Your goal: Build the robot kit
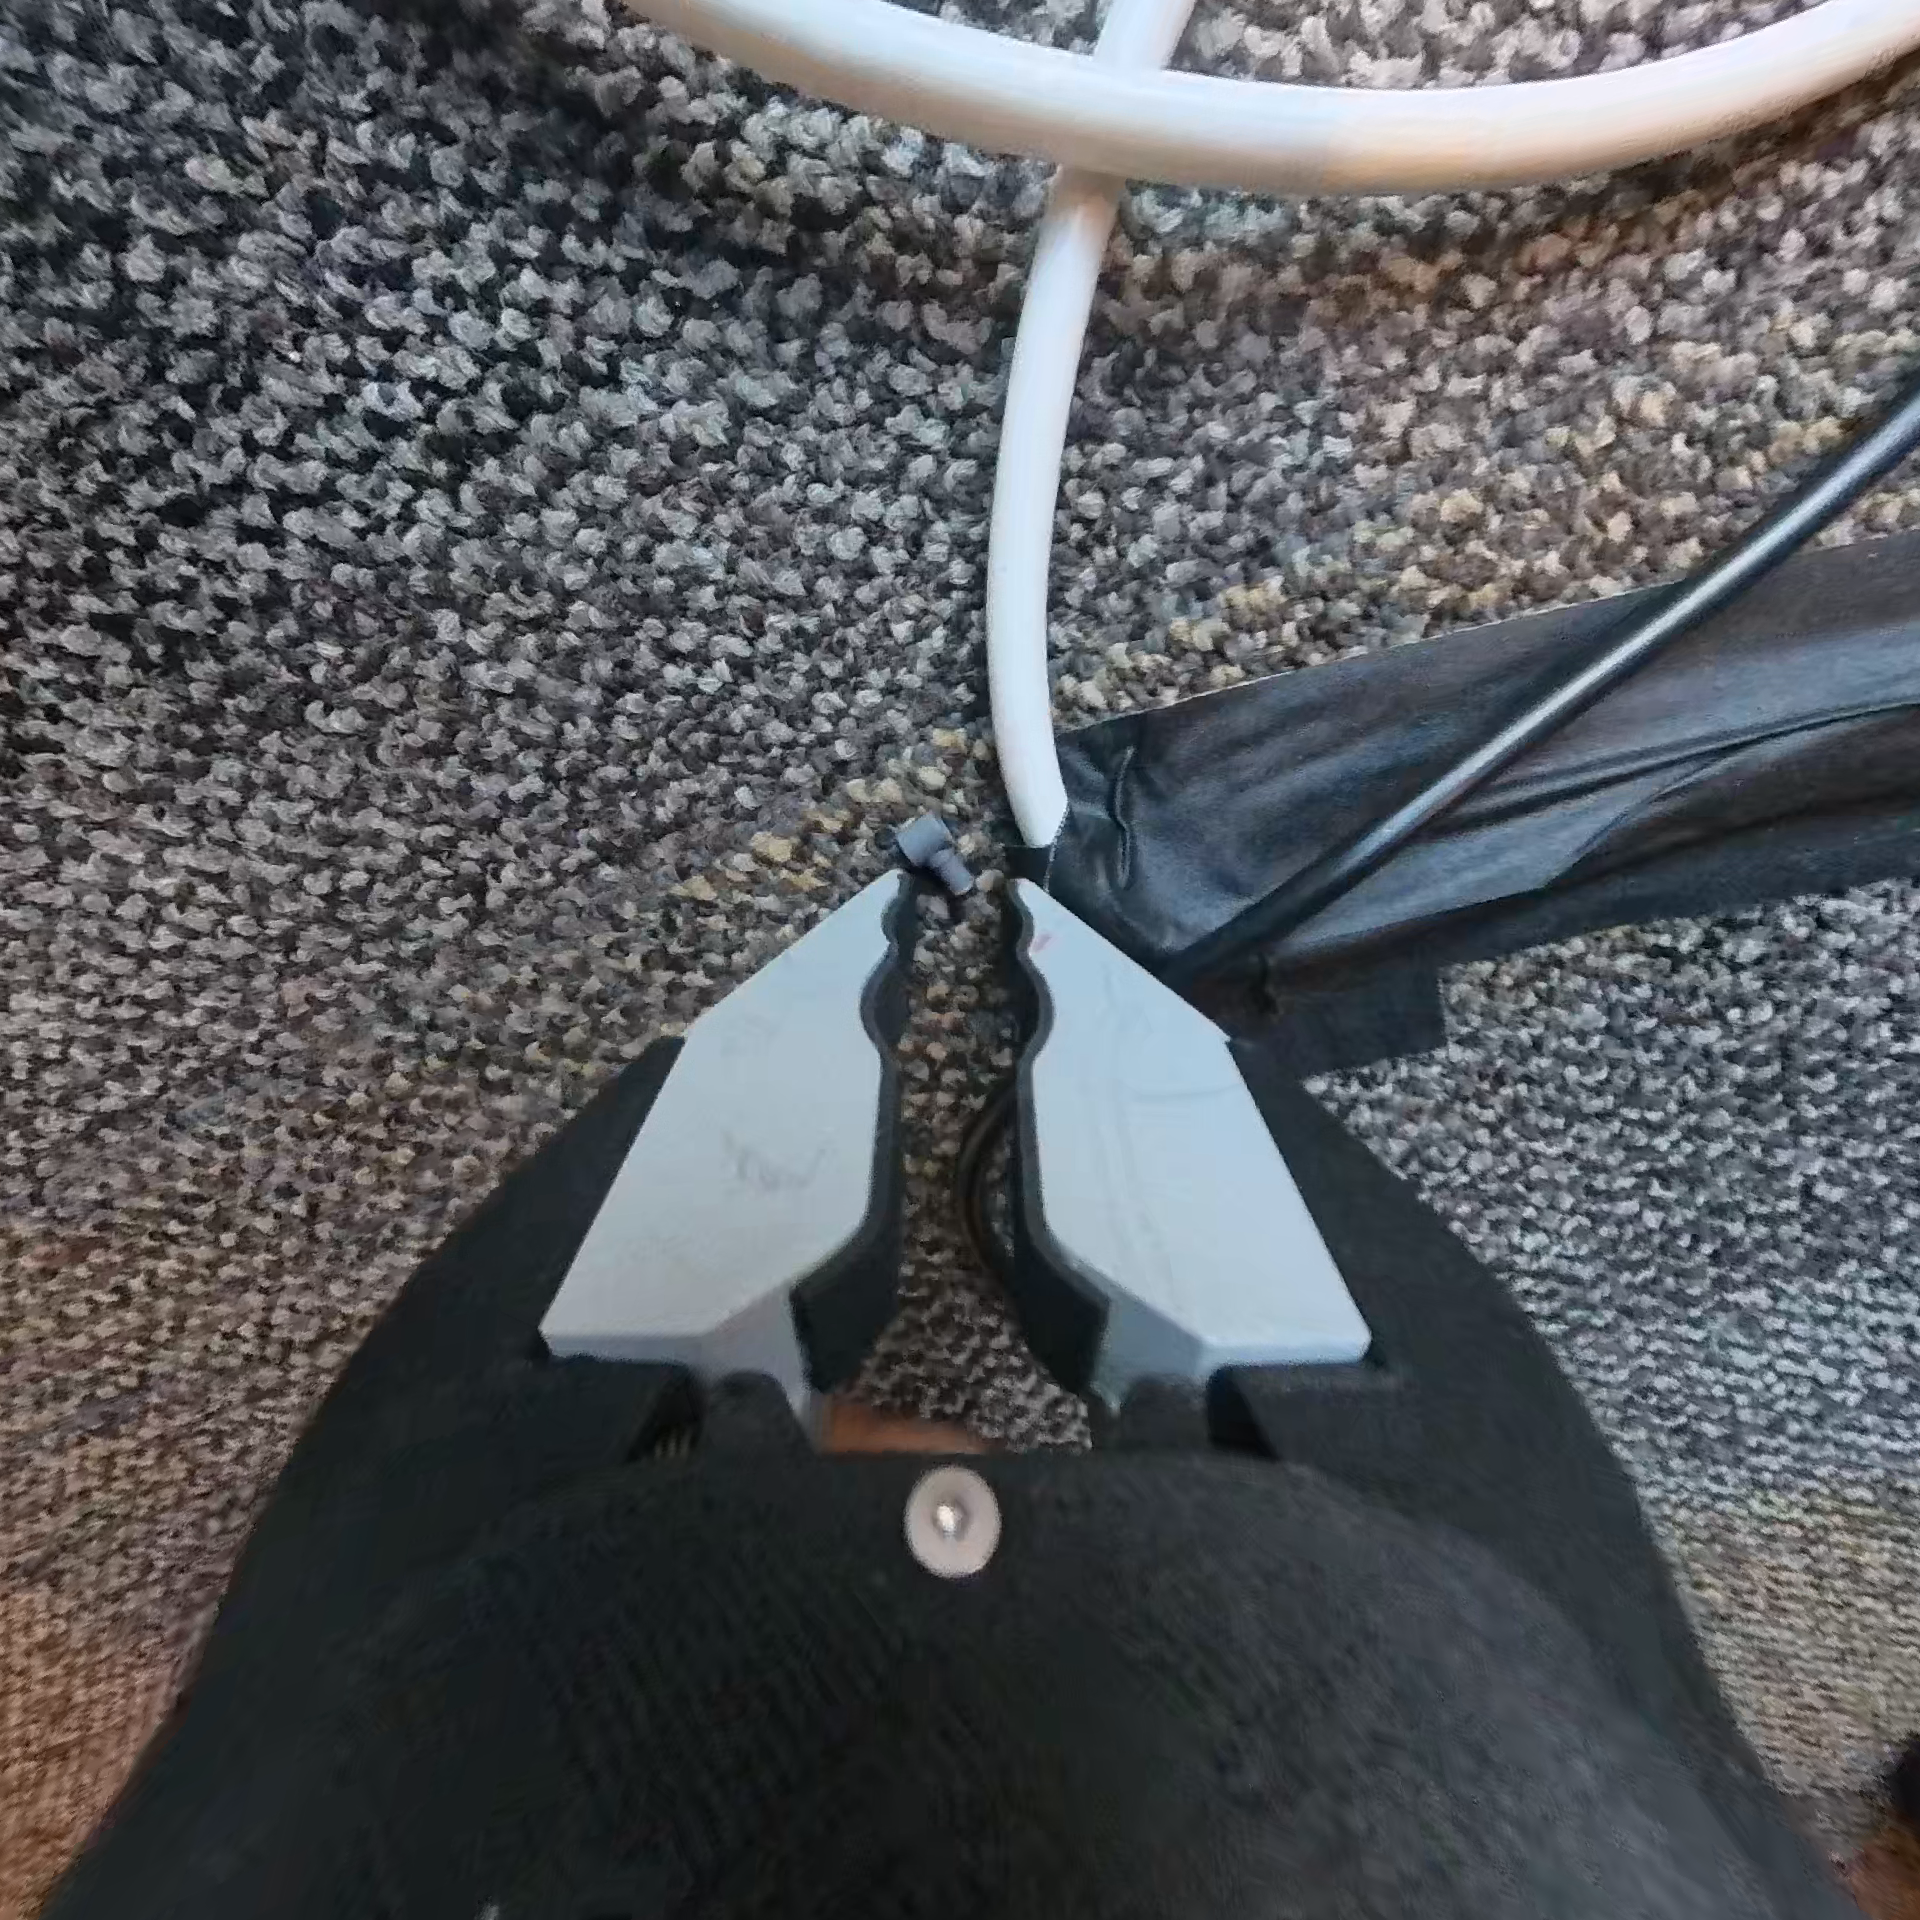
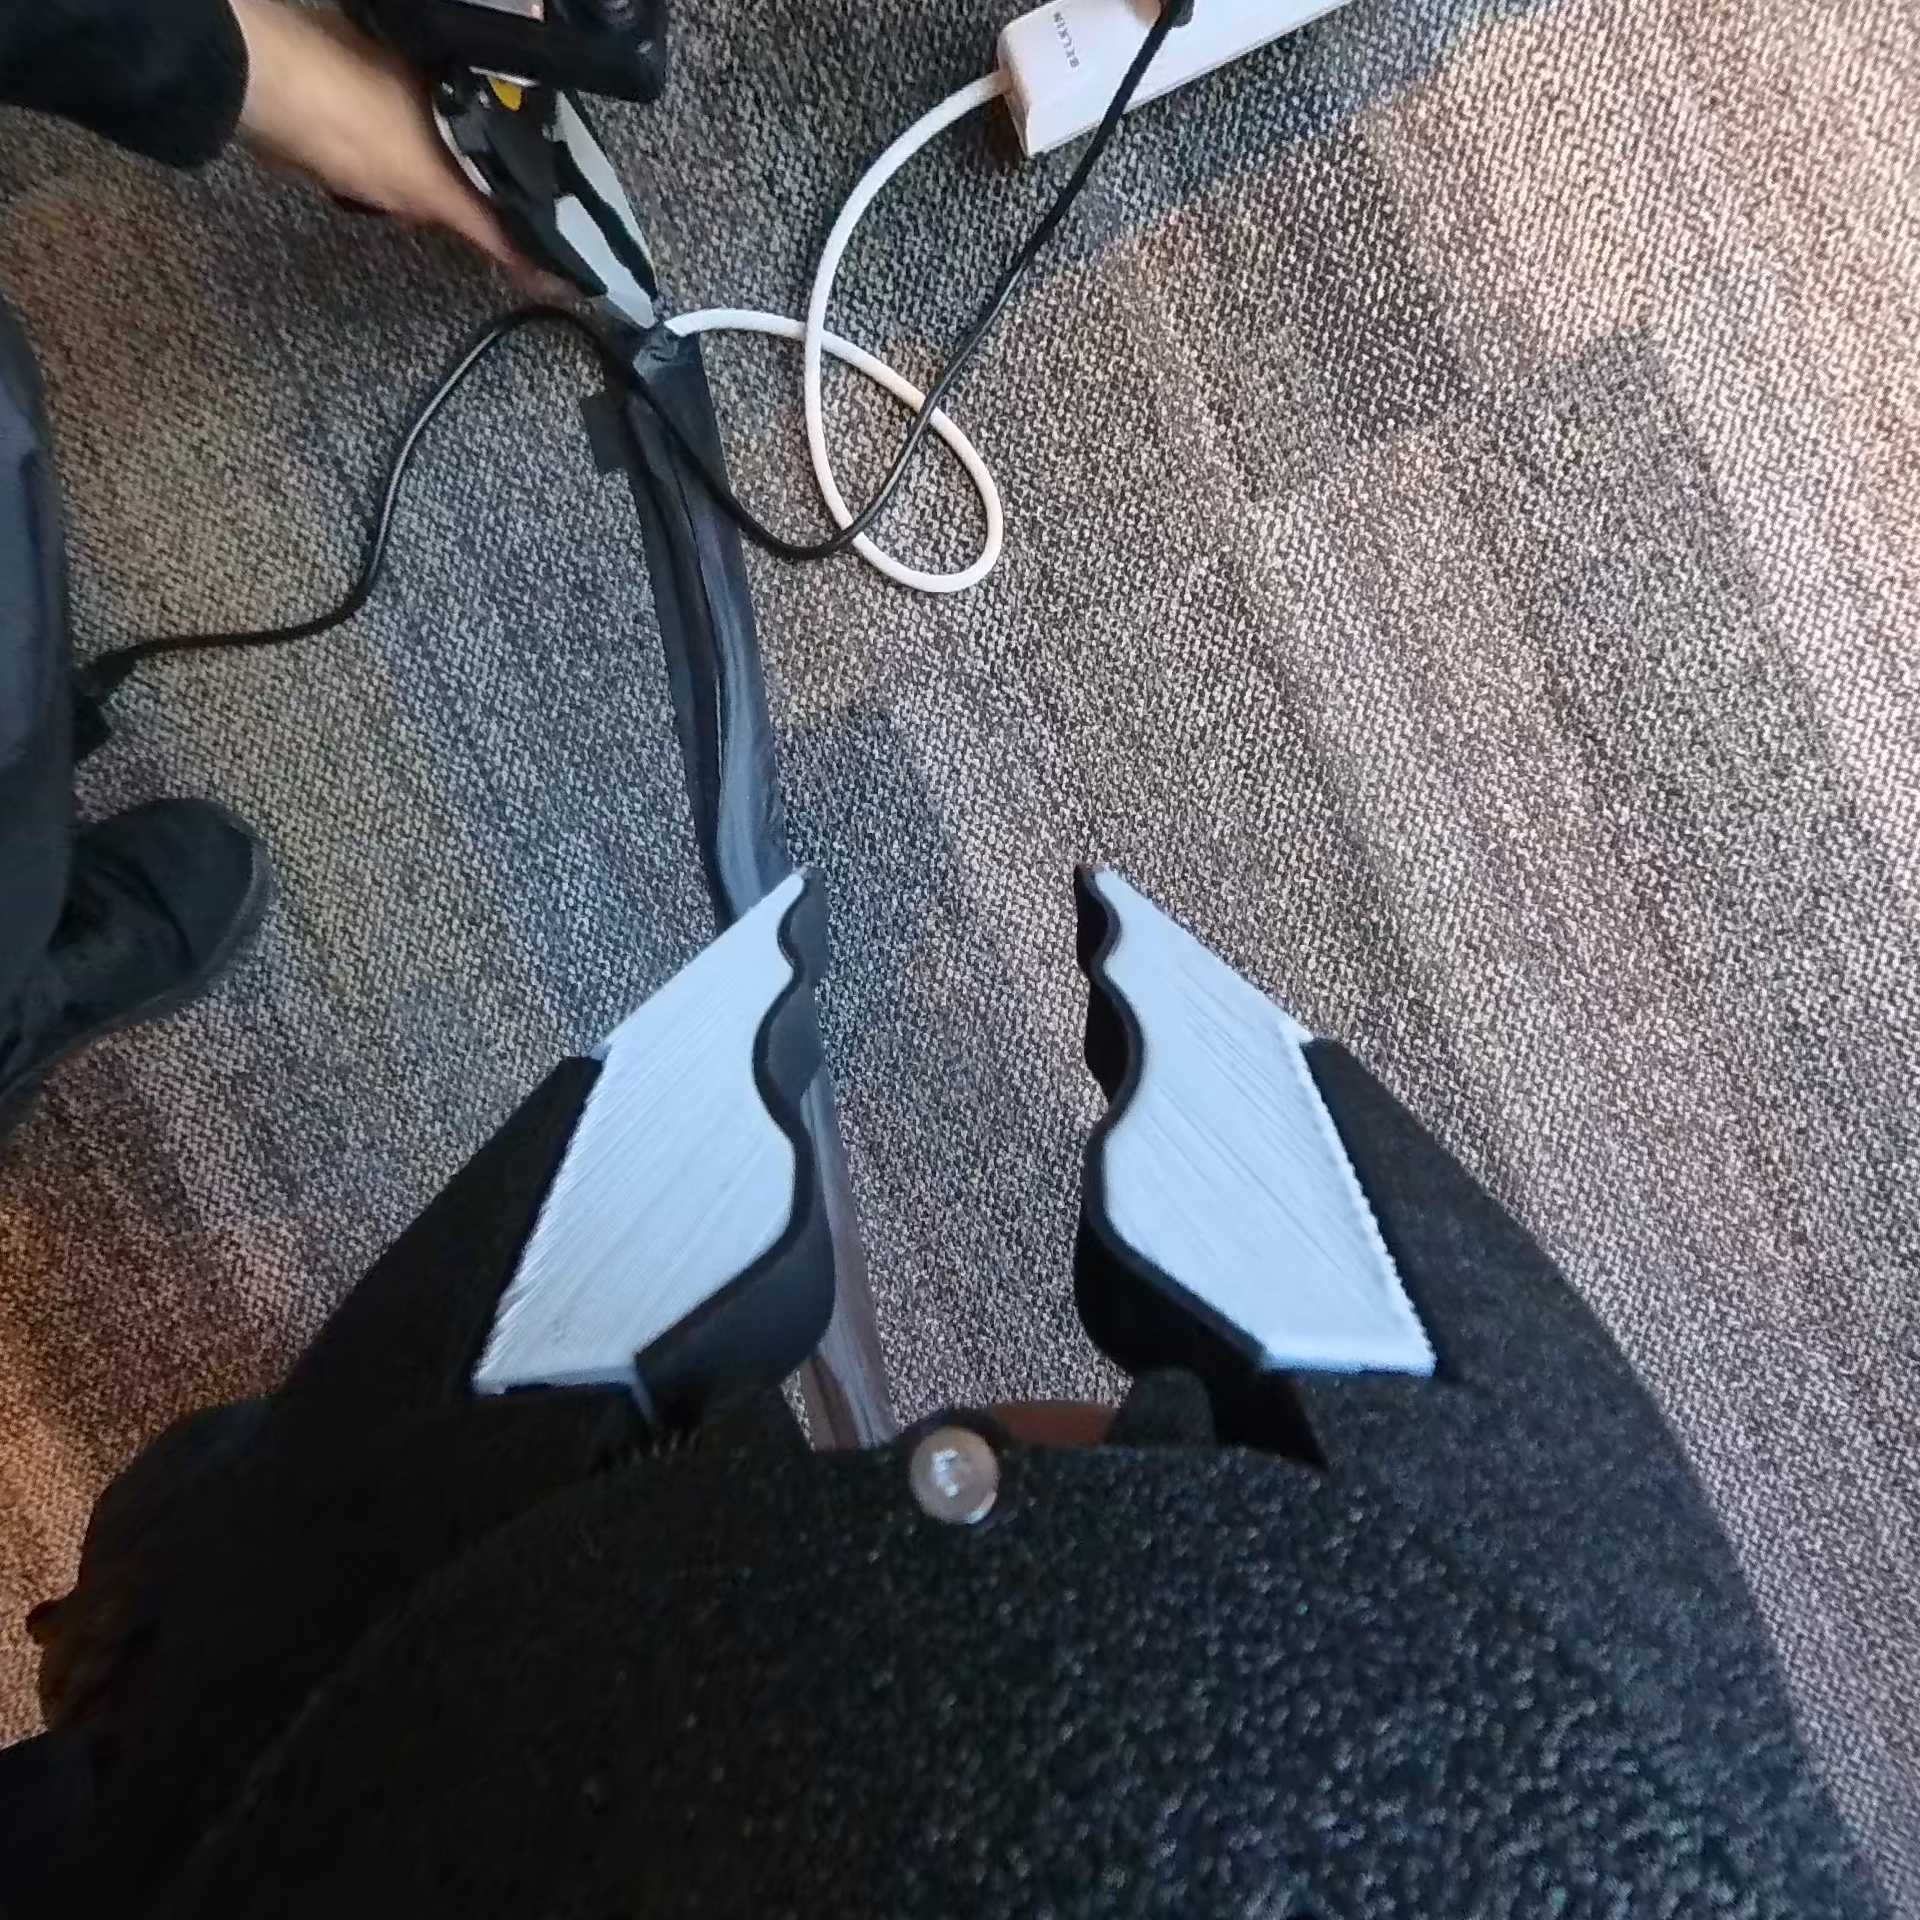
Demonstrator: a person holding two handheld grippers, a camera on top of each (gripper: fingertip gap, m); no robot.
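Observation:
My left gripper (image 1: pixel 961 888) hovers low over grey carpet, its jaws a narrow gap apart with nothing between them. A small grey L-shaped piece (image 1: pixel 932 854) lies on the carpet right at its left fingertip. A white cable (image 1: pixel 1023 582) comes out from under the end of a black tape strip (image 1: pixel 1455 790) just past the right fingertip. My right gripper (image 2: pixel 945 883) is wide open and empty above the carpet, its left finger over the same tape strip (image 2: pixel 727 727). The right wrist view also shows the left gripper (image 2: pixel 613 281), held by a hand, at the strip's far end.
A thin black cable (image 1: pixel 1558 707) crosses the tape. The white cable loops (image 2: pixel 904 447) toward a white power strip (image 2: pixel 1143 62) at the top. A dark shoe (image 2: pixel 135 904) stands at the left on the carpet (image 2: pixel 1455 623). Some 55 cm of space lies between my two pairs of fingers.

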